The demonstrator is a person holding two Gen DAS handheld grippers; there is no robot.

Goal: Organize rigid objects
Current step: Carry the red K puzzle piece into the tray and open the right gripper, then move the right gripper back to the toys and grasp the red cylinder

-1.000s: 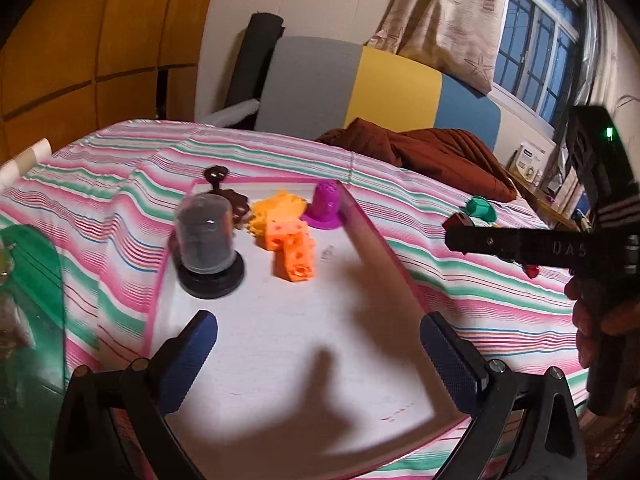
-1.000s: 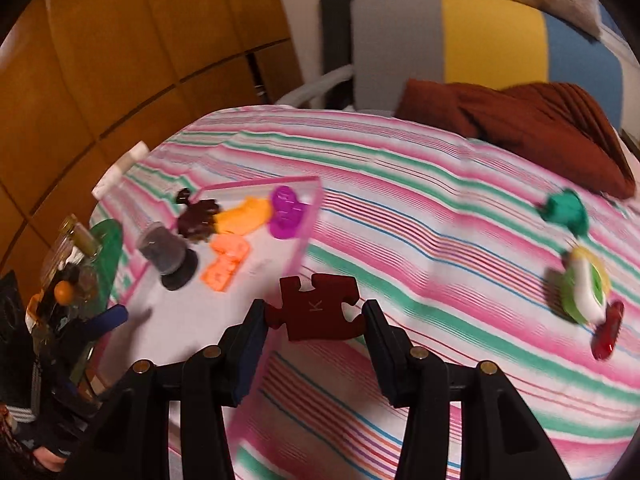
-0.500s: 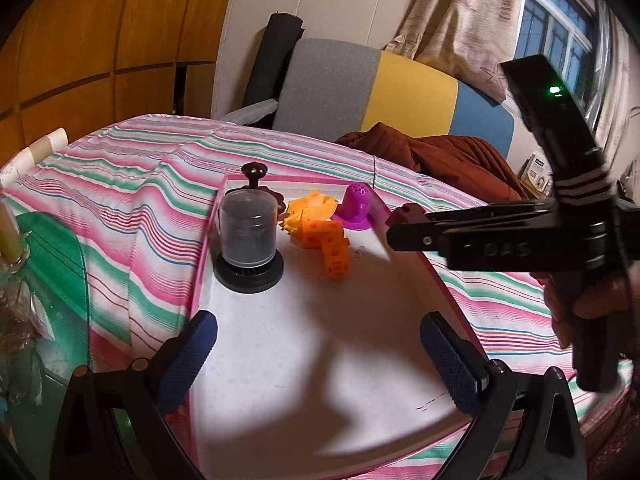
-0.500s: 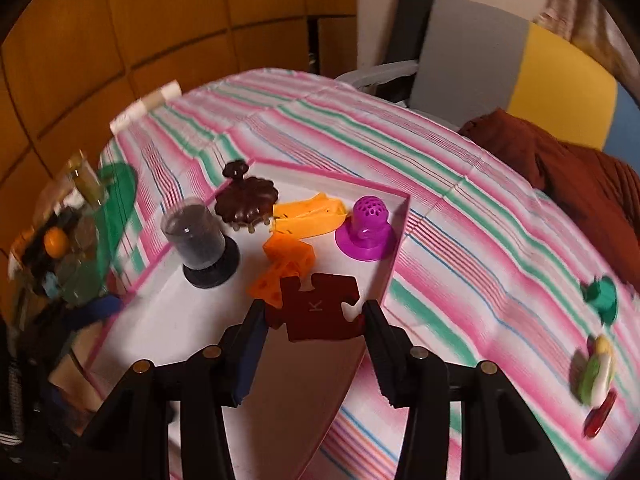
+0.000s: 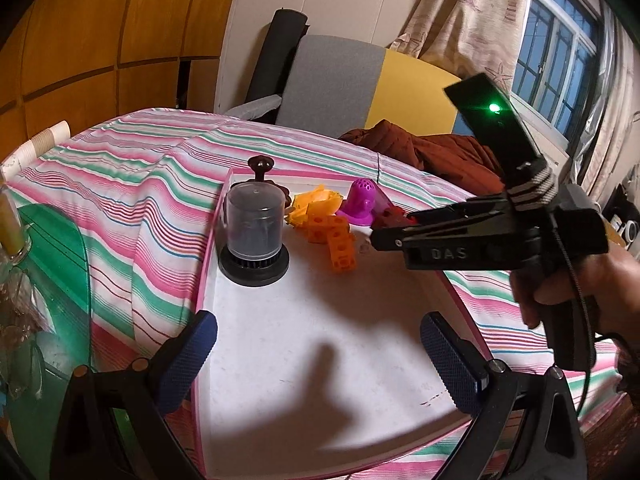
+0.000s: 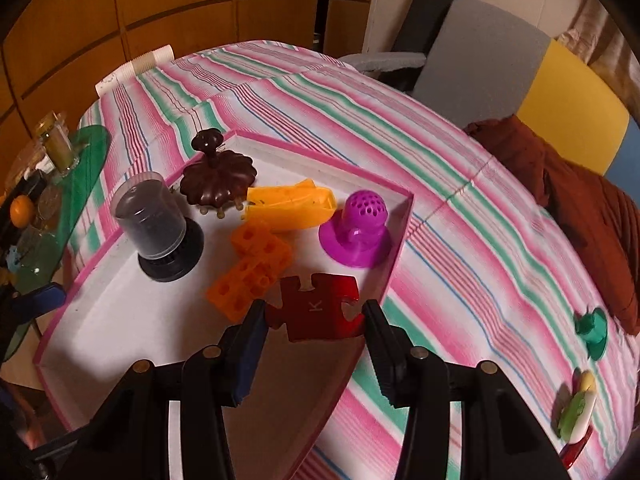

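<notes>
So the right gripper (image 6: 316,316) is clamped on the red puzzle piece (image 6: 316,306), holding it over the tray (image 6: 120,320) by the orange block (image 6: 250,270), while the left gripper (image 5: 318,344) hangs wide open, empty.

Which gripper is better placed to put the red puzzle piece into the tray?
The right gripper: it already holds the red puzzle piece over the tray. The left gripper is open and holds nothing.

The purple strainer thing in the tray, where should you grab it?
Grab the purple strainer by its domed top, coming from above. It stands upright on a wide flat brim, so the dome sticks up clear. Its right side sits close to the tray wall, which leaves little room there.
</notes>
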